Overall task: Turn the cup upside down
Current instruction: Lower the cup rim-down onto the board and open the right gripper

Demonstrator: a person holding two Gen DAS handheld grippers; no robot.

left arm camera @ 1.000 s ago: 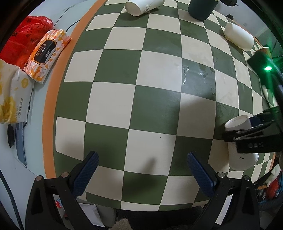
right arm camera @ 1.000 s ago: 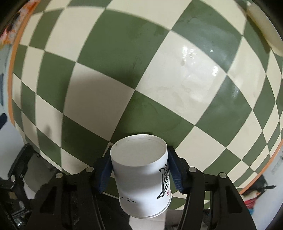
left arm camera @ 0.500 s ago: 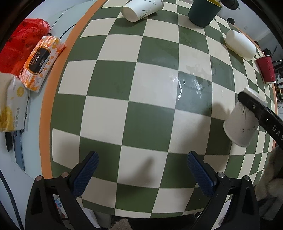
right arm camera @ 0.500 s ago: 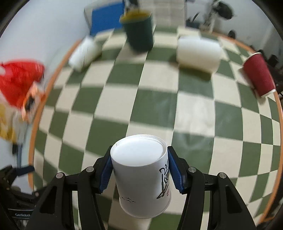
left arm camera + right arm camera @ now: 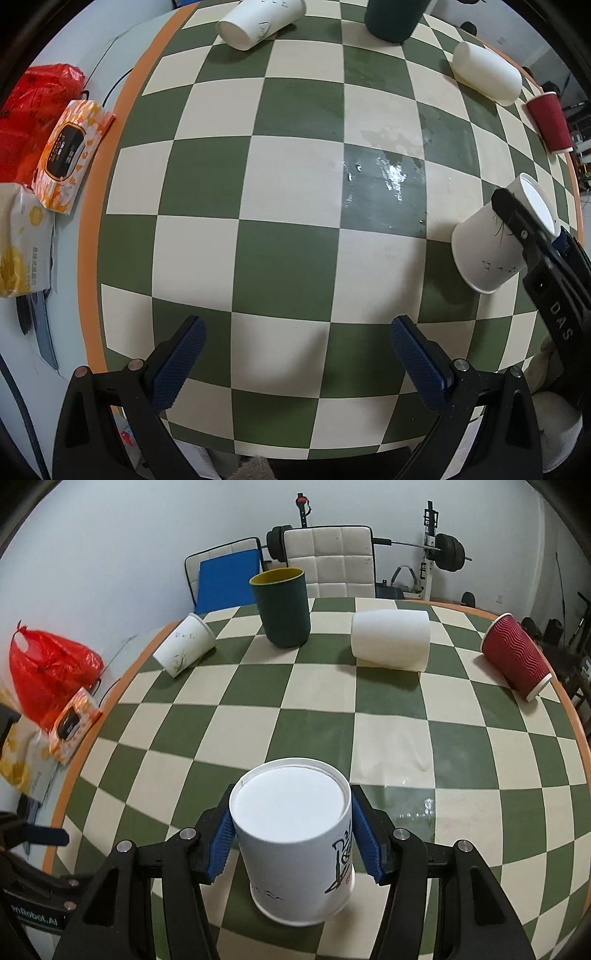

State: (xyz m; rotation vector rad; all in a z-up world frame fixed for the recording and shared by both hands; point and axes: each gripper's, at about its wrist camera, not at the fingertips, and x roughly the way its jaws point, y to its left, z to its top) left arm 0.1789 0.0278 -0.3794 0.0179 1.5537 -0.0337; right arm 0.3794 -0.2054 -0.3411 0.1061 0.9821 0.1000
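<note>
A white paper cup with black drawing is upside down, base up and rim at or just above the checkered table. My right gripper is shut on its sides with the blue pads. In the left wrist view the same cup shows at the right, tilted a little, held by the right gripper's black finger. My left gripper is open and empty over the table's near edge.
At the back, a white cup, a large white cup and a red ribbed cup lie on their sides. A dark green cup stands upright. Wet patch mid-table. Wipes pack and red bag at left.
My right gripper turned the white cup from pointing down at the table to base-up, and lowered it toward the table. My left gripper shifted only slightly.
</note>
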